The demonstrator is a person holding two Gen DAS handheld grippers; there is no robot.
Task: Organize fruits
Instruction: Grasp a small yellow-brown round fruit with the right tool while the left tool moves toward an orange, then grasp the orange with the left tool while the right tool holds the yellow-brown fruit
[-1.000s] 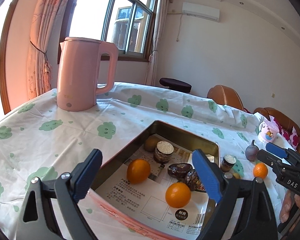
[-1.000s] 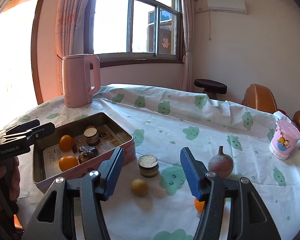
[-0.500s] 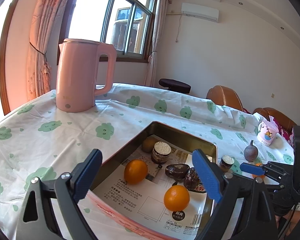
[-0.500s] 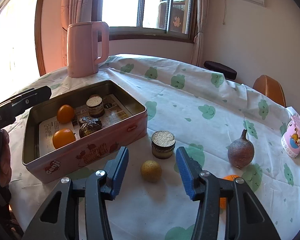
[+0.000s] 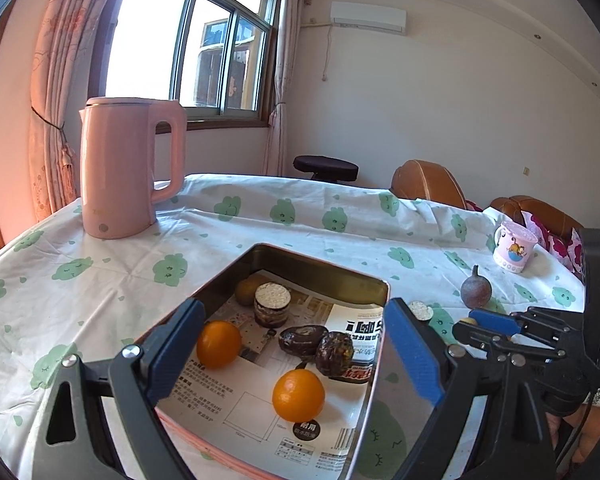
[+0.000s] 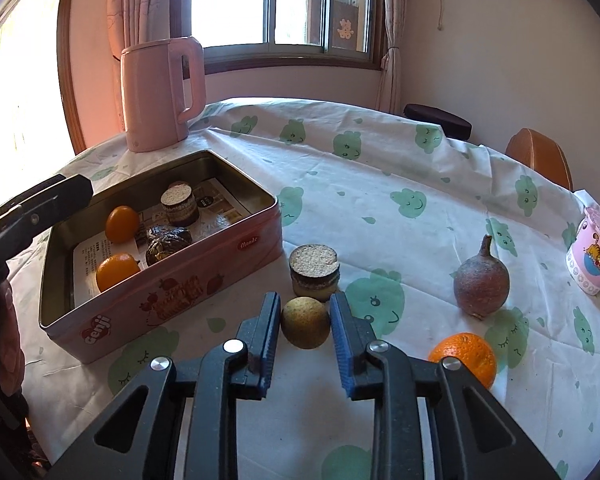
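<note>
A pink tin box on the table holds two oranges, dark round fruits, a yellow-brown fruit and a small jar. My right gripper is low on the cloth, its blue pads on either side of a yellow-brown round fruit, closed in to about its width. A second small jar stands just beyond it. A reddish pear-shaped fruit and an orange lie to the right. My left gripper hangs wide open and empty over the tin box.
A pink kettle stands at the table's far left. A pink cartoon cup stands at the right edge. Brown chairs and a dark stool are behind the table. The cloth has green cloud prints.
My right gripper has dropped and moved forward to the yellow-brown fruit, and its jaws have narrowed around it. My left gripper stays open over the tin.
</note>
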